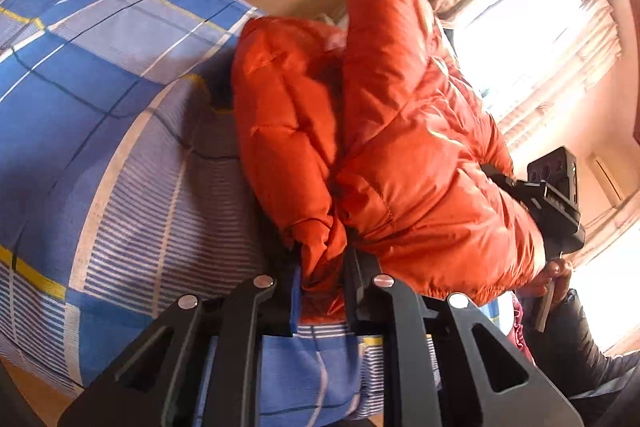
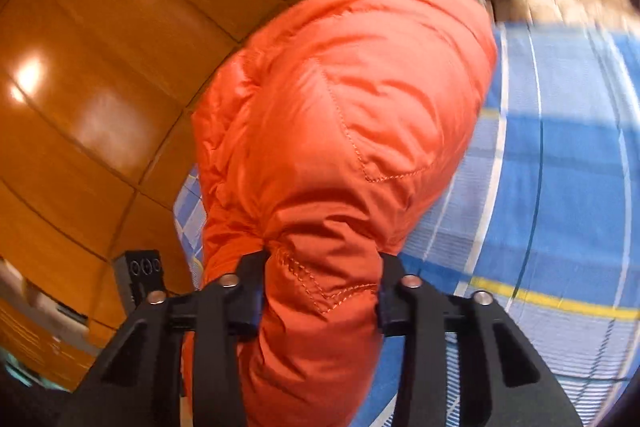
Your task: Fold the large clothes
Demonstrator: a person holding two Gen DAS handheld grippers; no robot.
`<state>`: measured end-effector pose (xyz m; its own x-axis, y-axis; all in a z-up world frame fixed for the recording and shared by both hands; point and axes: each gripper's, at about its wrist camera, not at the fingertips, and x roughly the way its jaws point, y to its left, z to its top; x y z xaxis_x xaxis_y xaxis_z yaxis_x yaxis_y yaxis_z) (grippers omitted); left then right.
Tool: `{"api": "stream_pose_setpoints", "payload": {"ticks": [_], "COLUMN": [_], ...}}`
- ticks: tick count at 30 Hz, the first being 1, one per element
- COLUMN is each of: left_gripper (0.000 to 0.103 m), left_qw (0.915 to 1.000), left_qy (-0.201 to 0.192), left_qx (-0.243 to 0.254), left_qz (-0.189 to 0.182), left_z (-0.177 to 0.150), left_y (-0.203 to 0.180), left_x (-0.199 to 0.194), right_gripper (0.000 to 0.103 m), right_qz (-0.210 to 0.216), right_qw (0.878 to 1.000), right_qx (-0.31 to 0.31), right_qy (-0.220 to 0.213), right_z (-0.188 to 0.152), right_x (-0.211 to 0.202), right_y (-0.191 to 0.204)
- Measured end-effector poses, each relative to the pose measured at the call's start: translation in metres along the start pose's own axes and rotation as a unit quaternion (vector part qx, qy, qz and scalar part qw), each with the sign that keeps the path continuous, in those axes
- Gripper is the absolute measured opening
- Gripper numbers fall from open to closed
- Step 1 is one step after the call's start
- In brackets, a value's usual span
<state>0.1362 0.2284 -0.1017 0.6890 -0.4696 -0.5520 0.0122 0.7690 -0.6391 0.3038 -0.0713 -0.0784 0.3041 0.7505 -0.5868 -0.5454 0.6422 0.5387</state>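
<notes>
Both the left tool (image 1: 320, 291) and the right tool (image 2: 320, 291) clench bunched edges of the orange puffer jacket (image 1: 384, 131), lifted above the checked bed (image 1: 100, 115), so folding looks barely underway

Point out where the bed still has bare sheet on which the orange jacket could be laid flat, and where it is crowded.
Bare plaid sheet lies right of the orange jacket in the right wrist view, and left of it in the left wrist view. It is crowded where the left gripper and right gripper pinch the bunched fabric.
</notes>
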Motion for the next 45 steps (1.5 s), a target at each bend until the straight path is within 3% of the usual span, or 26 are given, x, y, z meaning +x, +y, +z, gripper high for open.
{"api": "stream_pose_setpoints", "payload": {"ticks": [8,14,16,21,25,27,29,31,35,38,41,45], "left_gripper": [0.012,0.012,0.012,0.012,0.012,0.012,0.012,0.012,0.013,0.014,0.014,0.014], "left_qw": [0.9953,0.9847,0.9805,0.9729,0.9729,0.9742,0.9759,0.9772,0.9794,0.9804,0.9816,0.9853], "left_qy": [-0.013,0.029,0.050,0.113,0.132,0.137,0.135,0.132,0.113,0.100,0.090,0.079], "left_qx": [0.047,0.119,0.142,0.168,0.161,0.157,0.155,0.151,0.163,0.168,0.168,0.150], "left_qz": [-0.083,-0.124,-0.126,-0.112,-0.100,-0.086,-0.074,-0.068,-0.038,-0.019,-0.002,0.018], "left_z": [0.019,0.028,0.022,0.000,-0.017,-0.025,-0.031,-0.032,-0.041,-0.046,-0.050,-0.054], "left_y": [-0.071,-0.149,-0.170,-0.199,-0.197,-0.193,-0.191,-0.193,-0.202,-0.207,-0.208,-0.207], "left_x": [0.015,0.069,0.091,0.151,0.171,0.177,0.177,0.179,0.168,0.163,0.163,0.161], "right_gripper": [0.025,0.024,0.024,0.024,0.030,0.040,0.066,0.077,0.077,0.077,0.077,0.071], "right_qz": [-0.050,-0.106,-0.132,-0.196,-0.206,-0.204,-0.219,-0.237,-0.311,-0.320,-0.319,-0.328], "right_qw": [0.993,0.987,0.984,0.976,0.974,0.974,0.970,0.966,0.944,0.942,0.945,0.939], "right_qx": [-0.066,-0.043,-0.021,0.033,0.059,0.065,0.074,0.078,0.053,0.015,-0.041,-0.099], "right_qy": [-0.078,-0.117,-0.118,-0.089,-0.078,-0.073,-0.071,-0.073,-0.101,-0.104,-0.057,0.019], "right_z": [0.019,0.015,0.000,-0.040,-0.063,-0.068,-0.069,-0.072,-0.065,-0.056,-0.035,-0.017], "right_x": [-0.093,-0.178,-0.202,-0.220,-0.218,-0.218,-0.219,-0.226,-0.241,-0.245,-0.219,-0.182], "right_y": [0.022,-0.028,-0.056,-0.116,-0.144,-0.155,-0.155,-0.146,-0.117,-0.091,-0.067,-0.067]}}
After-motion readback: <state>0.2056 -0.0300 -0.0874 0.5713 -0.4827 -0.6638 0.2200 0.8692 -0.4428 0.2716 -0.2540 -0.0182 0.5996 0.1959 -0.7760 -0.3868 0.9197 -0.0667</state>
